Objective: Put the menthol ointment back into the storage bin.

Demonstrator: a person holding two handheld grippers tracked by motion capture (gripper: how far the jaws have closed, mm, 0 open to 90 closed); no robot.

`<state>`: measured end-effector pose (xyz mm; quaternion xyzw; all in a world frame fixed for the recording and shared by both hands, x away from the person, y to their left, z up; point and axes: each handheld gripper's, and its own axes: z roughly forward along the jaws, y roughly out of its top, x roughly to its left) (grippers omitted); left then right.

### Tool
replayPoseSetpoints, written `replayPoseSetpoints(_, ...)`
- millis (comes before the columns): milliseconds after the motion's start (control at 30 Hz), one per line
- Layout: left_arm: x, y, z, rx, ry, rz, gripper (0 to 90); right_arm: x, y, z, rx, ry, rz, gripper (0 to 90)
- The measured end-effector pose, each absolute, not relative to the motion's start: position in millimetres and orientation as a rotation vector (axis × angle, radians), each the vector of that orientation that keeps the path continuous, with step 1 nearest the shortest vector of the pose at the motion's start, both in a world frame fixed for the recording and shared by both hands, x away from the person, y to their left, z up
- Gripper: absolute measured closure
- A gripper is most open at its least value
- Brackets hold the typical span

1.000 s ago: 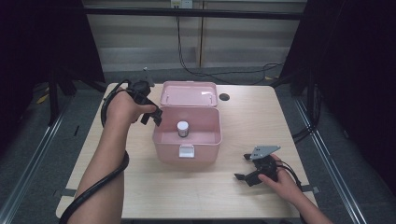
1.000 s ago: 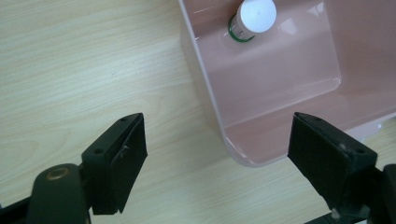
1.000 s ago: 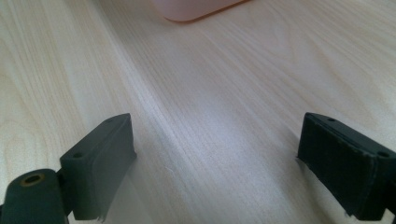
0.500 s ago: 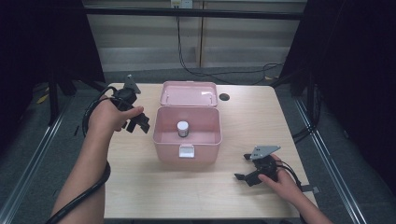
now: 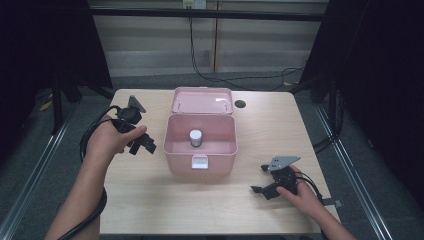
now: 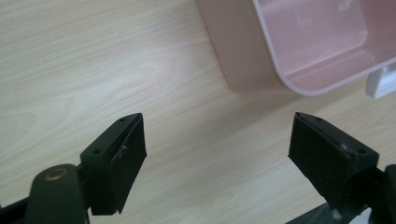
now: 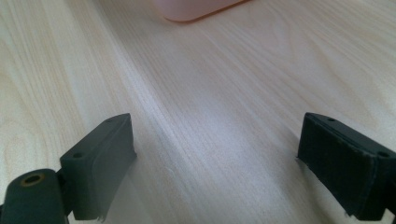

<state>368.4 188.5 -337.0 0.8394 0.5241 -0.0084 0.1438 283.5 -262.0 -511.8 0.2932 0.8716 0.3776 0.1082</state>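
A pink box (image 5: 200, 150) sits mid-tabletop (image 5: 150, 200), lid open, with a small white-capped jar (image 5: 195, 138) upright inside. The left tool (image 5: 142, 145) hangs wide open beside the box; the right tool (image 5: 262, 182) rests wide open nearby. The jar looks light, rigid and slick: grip its sides below the cap.

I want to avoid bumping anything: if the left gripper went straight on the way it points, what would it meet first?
Probably the bare wooden table; the open left gripper tilts down at it, and the pink plastic box lies off to one side.
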Motion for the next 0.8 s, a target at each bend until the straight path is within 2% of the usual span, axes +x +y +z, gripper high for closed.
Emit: replayPoseSetpoints(800,349,193,-394,2.422,1.388,-0.07,19.6,283,-262,-512,0.863,2.567,1.108,10.2)
